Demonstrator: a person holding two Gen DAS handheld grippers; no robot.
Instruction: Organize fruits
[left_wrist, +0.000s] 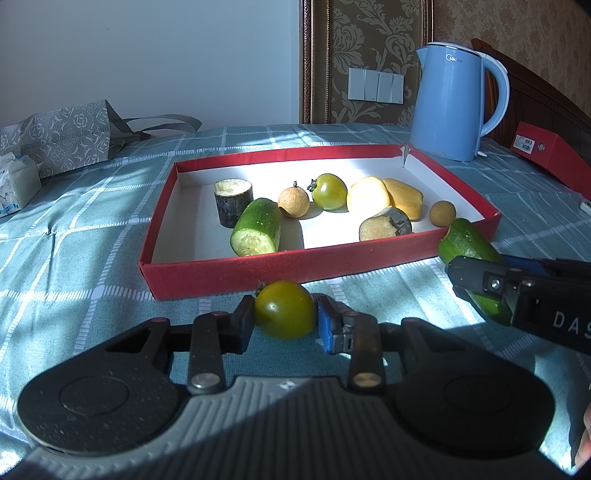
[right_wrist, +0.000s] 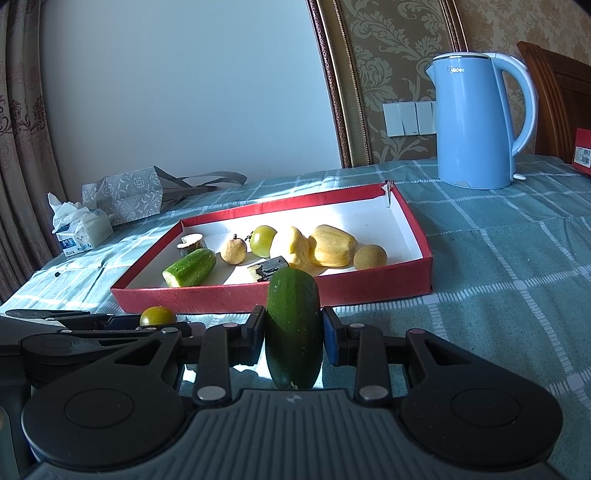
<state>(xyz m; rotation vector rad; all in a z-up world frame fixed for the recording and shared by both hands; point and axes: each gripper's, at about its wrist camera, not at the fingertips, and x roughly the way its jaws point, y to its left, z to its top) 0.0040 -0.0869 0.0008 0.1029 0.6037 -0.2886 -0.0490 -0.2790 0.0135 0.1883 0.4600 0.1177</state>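
Ahead of both grippers sits the red tray (left_wrist: 221, 275), shallow-walled and already holding cut fruit, so it reads as the collecting place. Beyond it to the right stands a blue kettle (right_wrist: 476, 122), out of the way. The right gripper (right_wrist: 293, 332) is clamped on a cucumber (right_wrist: 293, 325), lengthwise between the fingers with its tip toward the tray, probably to clear the near wall. The left gripper (left_wrist: 285, 321) pinches a green tomato (left_wrist: 284, 309) across its middle, just short of the tray's near wall. Both grippers are level, side by side, facing the tray.
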